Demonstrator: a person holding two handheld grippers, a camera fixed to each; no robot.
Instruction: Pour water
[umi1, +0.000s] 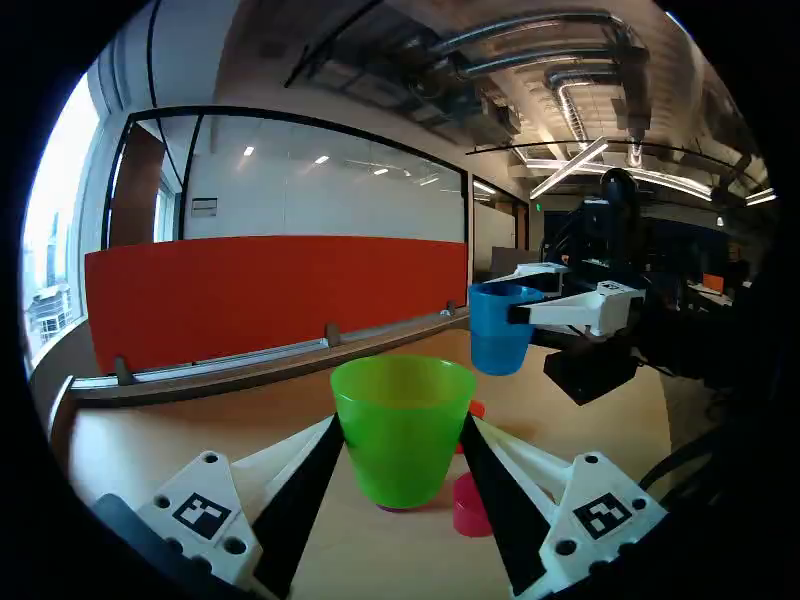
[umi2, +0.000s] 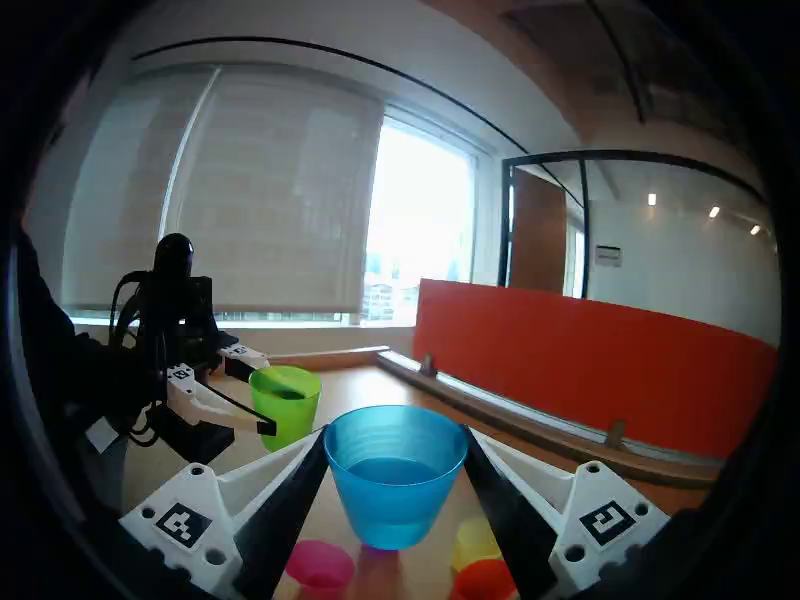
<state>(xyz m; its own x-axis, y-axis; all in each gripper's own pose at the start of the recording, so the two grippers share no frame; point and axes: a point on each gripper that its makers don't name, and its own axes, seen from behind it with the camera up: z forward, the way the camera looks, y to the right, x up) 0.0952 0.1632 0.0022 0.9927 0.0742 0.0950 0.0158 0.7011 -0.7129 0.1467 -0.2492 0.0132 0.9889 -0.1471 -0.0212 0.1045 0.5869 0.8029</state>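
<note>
The water (umi2: 395, 472) is sitting in the blue cup (umi2: 395, 505). The right gripper (umi2: 395, 440) is pinching that cup upright, up over the table (umi1: 560, 400). The left gripper (umi1: 402, 422) is squeezing the green cup (umi1: 403, 455) close by. I think the pouring is not starting yet, so the tipping is left to do. 3 little cups (umi2: 320, 568) are standing below.

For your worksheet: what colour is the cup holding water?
The cup is blue; the right gripper view shows it best.
</note>
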